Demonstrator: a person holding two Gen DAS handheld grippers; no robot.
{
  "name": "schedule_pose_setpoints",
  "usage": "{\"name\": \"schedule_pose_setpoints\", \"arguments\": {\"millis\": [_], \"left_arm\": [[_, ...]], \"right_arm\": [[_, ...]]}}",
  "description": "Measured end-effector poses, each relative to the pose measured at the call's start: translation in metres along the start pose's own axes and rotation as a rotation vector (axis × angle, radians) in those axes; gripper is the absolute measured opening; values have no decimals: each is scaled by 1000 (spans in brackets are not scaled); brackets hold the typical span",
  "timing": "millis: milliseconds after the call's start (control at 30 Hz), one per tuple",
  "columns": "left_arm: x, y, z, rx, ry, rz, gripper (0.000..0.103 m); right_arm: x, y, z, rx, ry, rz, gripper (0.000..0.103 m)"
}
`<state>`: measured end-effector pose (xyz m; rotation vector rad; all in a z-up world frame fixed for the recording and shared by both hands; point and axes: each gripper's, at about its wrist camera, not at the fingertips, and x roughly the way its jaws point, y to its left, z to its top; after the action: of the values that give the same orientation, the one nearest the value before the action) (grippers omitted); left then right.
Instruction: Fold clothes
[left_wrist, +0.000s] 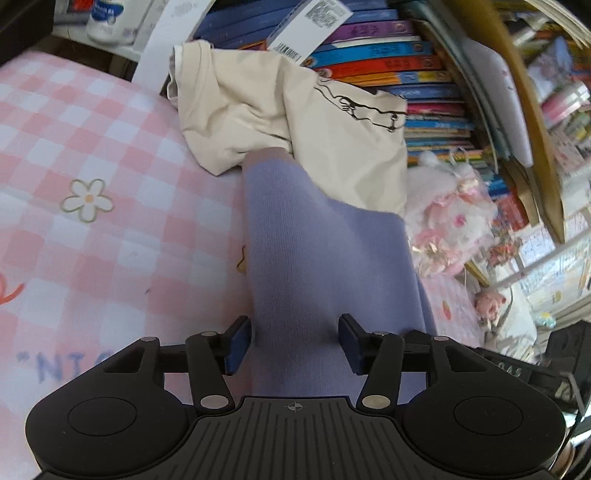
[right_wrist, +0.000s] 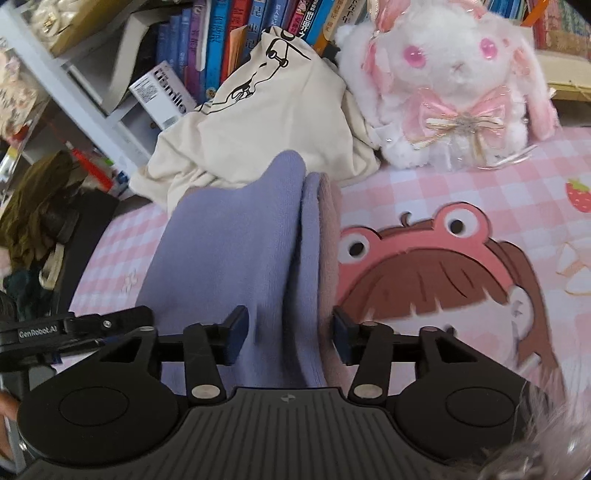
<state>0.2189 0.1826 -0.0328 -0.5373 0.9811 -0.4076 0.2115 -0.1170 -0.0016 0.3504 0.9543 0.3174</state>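
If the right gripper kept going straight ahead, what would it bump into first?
Probably the purple garment, which already lies between the open fingers of the right gripper. Beyond it comes the cream T-shirt, though depth is hard to judge.

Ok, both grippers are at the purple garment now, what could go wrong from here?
Both the left gripper and the right gripper stand open around the purple garment, so it may slip when lifted. Its far end touches the cream shirt, which could drag along. The plush bunny sits close and might get knocked.
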Motion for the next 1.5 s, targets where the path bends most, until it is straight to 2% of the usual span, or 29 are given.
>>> {"name": "schedule_pose_setpoints", "arguments": {"millis": [133, 167, 200, 233, 367, 467, 600, 733, 833, 933, 1000, 1100, 1133, 1267, 1500], "left_arm": [[-6, 1, -16, -3, 1, 2, 50], [-6, 1, -20, -8, 3, 2, 50], [-6, 2, -24, -14, 4, 1, 47], [-4, 2, -25, -23, 8, -4, 39], [5, -2, -18, -35, 5, 22, 37], [6, -5, -16, -13, 3, 39, 38], [-9, -17, -24, 42, -55, 79, 41], [-36, -41, -45, 120, -145, 121, 57], [-46, -58, -70, 167, -178, 186, 76], [-53, -75, -95, 210, -206, 256, 78], [-58, -86, -112, 238, -225, 303, 81], [-66, -102, -138, 281, -252, 373, 92], [-69, -107, -146, 295, -262, 396, 96], [-74, -122, -171, 326, -282, 448, 99], [-70, -136, -186, 330, -289, 510, 100]], "right_arm": [[-17, -5, -21, -11, 12, 11, 51], [-16, -7, -24, 3, 12, 9, 47], [-15, -8, -27, 17, 13, 7, 34], [-14, -10, -30, 32, 13, 6, 26], [-4, -11, -26, 103, -24, -23, 24], [1, -10, -23, 102, -18, -38, 25], [-13, -4, -28, 77, -47, -61, 46], [-45, 11, -42, -25, -114, -77, 66], [-67, 20, -59, -107, -159, -125, 81], [-79, 21, -78, -169, -180, -196, 88], [-83, 18, -93, -181, -173, -242, 89], [-92, 14, -118, -192, -172, -298, 90], [-96, 14, -124, -191, -184, -311, 93], [-115, 18, -156, -182, -264, -389, 101], [-130, 12, -170, -212, -274, -379, 103]]}}
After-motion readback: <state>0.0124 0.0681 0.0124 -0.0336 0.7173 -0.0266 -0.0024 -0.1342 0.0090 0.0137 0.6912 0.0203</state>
